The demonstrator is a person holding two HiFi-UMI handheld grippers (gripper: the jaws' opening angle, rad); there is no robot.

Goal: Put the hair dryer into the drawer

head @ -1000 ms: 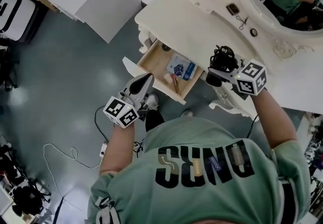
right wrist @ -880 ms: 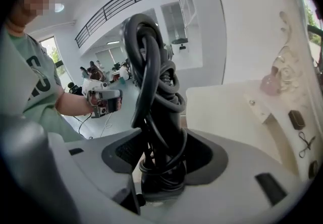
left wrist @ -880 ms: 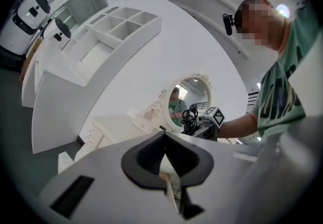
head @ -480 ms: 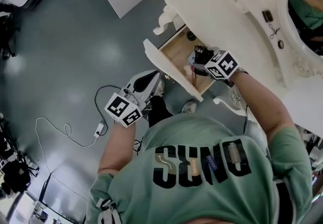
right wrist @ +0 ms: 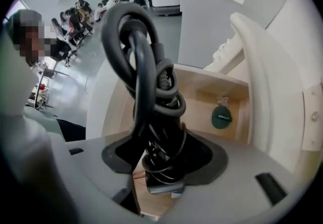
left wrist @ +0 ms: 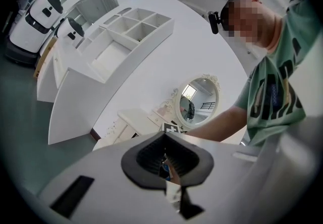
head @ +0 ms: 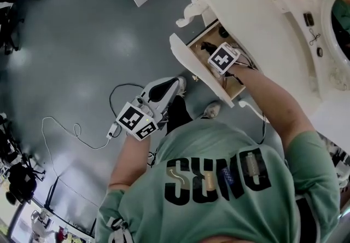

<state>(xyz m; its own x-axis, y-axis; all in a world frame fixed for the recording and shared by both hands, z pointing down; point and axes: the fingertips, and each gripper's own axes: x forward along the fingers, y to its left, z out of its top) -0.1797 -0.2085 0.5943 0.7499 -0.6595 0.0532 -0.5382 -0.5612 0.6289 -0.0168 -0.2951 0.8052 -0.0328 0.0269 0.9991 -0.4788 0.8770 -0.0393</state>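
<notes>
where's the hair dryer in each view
Head view: hair dryer, black, upper centre right, over the open drawer.
Left gripper view: not visible.
Right gripper view: centre, cord wound round it, gripped by the right gripper.
Shared landmark: the drawer's wooden inside, in the head and right gripper views.

This is a mock bedroom corner set up inside a robotics lab hall. An ornate cream dressing table [head: 246, 6] with an oval mirror [left wrist: 198, 101] and an open drawer [head: 194, 72] stands on bare grey floor [head: 65, 61] among white partitions [left wrist: 101, 92]. White wheeled robots [left wrist: 38, 13] and seated people [right wrist: 75, 13] occupy the far end.
</notes>
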